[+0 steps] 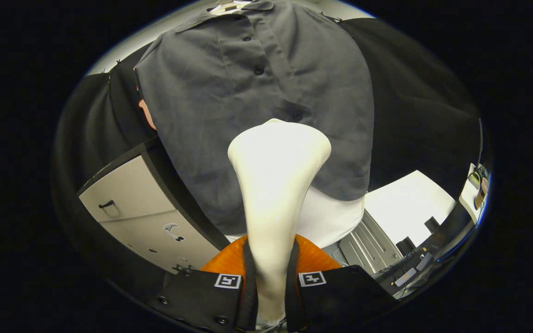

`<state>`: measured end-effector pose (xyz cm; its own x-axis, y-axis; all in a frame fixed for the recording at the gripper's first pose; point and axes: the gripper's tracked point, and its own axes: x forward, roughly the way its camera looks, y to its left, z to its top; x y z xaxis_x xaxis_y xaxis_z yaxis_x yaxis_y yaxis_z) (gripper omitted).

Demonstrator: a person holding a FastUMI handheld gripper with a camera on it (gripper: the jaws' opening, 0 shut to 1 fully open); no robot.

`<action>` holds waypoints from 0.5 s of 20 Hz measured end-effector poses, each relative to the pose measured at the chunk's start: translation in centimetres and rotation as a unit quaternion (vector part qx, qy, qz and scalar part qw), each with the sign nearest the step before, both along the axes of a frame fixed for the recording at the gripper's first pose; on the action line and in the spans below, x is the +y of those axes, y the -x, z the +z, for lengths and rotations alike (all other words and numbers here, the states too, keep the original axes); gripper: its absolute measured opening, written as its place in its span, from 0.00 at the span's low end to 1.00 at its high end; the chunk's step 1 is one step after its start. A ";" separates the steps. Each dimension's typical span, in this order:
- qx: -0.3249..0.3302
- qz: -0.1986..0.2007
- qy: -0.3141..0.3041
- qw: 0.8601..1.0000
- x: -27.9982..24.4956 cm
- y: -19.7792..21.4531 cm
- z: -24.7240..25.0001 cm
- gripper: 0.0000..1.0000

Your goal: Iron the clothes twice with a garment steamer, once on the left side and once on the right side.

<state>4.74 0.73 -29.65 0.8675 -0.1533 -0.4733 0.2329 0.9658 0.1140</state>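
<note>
Gripper view: gripper (270, 282) clamped on white steamer (275, 185), head near hanging grey shirt (229, 92); ironing stroke seemingly underway, next sweep along fabric.

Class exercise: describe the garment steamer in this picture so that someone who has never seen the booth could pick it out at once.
Start at the big grey buttoned shirt hanging in front of the black cloth wall. Just in front of its lower half stands the garment steamer, rising from between the tool fingers, which are shut on its neck. It is the one smooth cream-white thing, slim below and flaring to a wide head near the shirt's lowest buttons.
</note>
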 end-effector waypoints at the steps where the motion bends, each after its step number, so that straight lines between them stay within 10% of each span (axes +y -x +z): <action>1: -0.008 -0.003 0.001 1.000 -0.2 0.3 1.3 0.31; 10: -0.097 -0.020 0.036 0.994 -1.9 1.2 16.0 0.31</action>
